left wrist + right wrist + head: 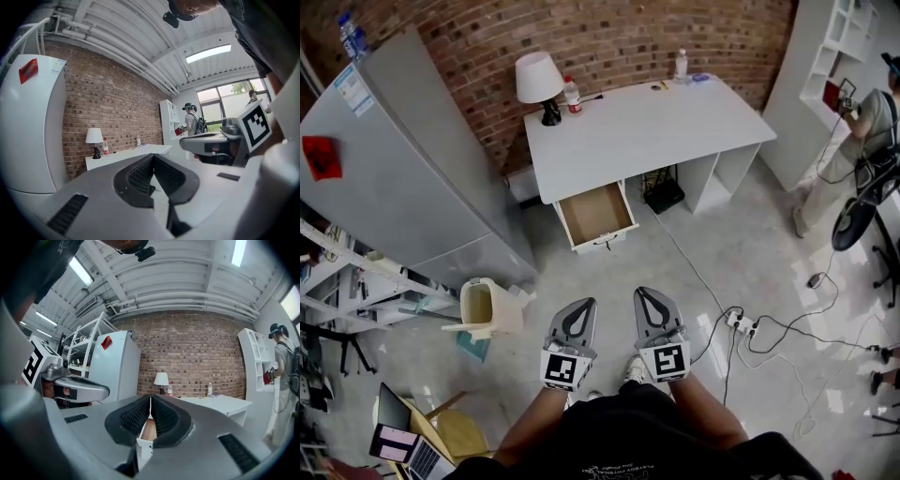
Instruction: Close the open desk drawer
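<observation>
The white desk (656, 122) stands against the brick wall, and its drawer (596, 214) is pulled out at the desk's left end, showing a bare wooden bottom. My left gripper (586, 301) and right gripper (645, 291) are side by side well short of the drawer, over the floor, both pointing toward it. In the left gripper view the left gripper (153, 155) is shut with nothing in it. The right gripper (150, 397) is also shut and empty, and the drawer (149, 430) shows just below its tips.
A grey fridge (403, 159) stands left of the desk. A cream bin (483, 307) sits on the floor to my left. A power strip (741, 323) with cables lies on the right. On the desk are a lamp (539, 82) and bottles. A person (862, 122) stands far right.
</observation>
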`<state>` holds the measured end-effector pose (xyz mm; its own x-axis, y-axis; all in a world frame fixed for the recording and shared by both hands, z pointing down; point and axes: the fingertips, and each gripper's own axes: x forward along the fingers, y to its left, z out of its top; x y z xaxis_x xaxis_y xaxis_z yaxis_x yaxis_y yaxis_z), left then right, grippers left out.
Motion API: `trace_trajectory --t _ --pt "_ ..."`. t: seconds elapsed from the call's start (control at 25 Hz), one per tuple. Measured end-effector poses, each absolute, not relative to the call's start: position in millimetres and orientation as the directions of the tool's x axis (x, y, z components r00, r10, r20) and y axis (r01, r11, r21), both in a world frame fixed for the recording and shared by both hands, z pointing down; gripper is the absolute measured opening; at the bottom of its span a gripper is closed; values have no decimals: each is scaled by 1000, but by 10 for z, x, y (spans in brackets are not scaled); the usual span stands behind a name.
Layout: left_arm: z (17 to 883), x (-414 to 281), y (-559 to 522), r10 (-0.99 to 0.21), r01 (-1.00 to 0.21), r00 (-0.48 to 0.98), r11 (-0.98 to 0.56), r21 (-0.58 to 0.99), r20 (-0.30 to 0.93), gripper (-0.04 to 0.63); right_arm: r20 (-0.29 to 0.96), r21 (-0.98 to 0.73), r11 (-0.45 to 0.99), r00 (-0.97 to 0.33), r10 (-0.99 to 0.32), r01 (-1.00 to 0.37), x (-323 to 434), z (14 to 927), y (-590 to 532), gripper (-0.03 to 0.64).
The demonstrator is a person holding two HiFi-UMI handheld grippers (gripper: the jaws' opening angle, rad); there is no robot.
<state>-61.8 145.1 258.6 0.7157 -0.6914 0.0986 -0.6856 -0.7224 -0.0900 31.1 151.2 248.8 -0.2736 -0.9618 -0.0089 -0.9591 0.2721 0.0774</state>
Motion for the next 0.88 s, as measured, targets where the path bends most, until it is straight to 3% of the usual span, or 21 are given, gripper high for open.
trace_trajectory --t 0.88 --pt "2971 -333 497 -724 -723 677 -688 -66 130 6 73 80 336 -331 -941 -938 395 3031 621 28"
